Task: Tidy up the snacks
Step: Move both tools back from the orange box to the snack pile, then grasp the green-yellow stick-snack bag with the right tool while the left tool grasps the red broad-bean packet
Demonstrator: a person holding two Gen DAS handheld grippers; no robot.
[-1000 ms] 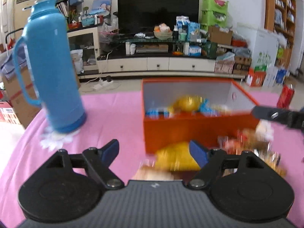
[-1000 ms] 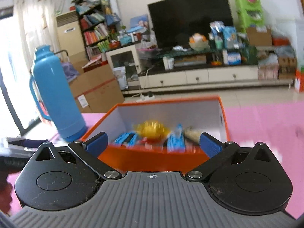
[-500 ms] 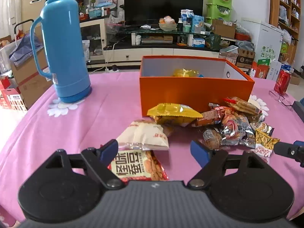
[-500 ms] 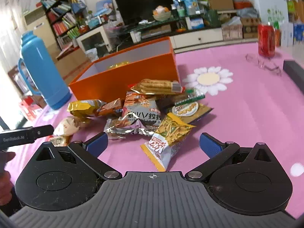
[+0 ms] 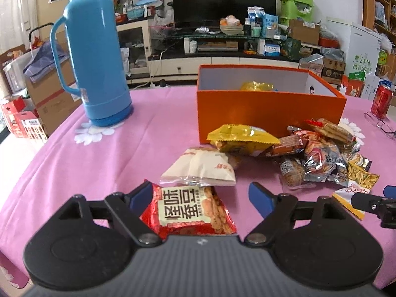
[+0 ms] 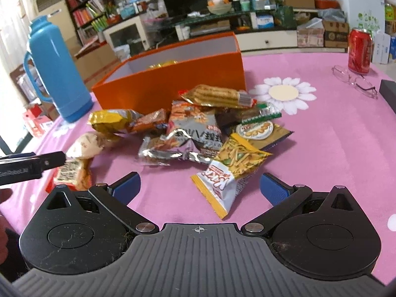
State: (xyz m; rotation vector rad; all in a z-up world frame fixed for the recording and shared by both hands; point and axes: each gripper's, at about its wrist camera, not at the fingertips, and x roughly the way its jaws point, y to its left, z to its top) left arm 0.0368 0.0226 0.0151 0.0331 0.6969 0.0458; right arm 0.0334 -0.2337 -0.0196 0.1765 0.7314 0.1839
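An open orange box [image 5: 269, 107] stands on the pink table, also in the right wrist view [image 6: 173, 81], with a yellow packet inside [image 5: 257, 86]. Several snack packets lie in a pile in front of it [image 5: 319, 156] [image 6: 195, 126]. My left gripper [image 5: 200, 198] is open and empty, with a red packet [image 5: 190, 210] between its fingers and a white packet [image 5: 200, 168] just beyond. My right gripper [image 6: 200, 188] is open and empty, with a yellow noodle-snack packet [image 6: 232, 168] between its fingers.
A tall blue thermos [image 5: 96, 57] stands at the table's left. A red can [image 6: 360, 50] and glasses [image 6: 354, 80] sit at the right. The pink flowered tablecloth [image 6: 334, 136] covers the table. A TV stand and shelves lie beyond.
Both grippers pulled back from above the box to the near side of the snack pile and came lower. Both stayed open.
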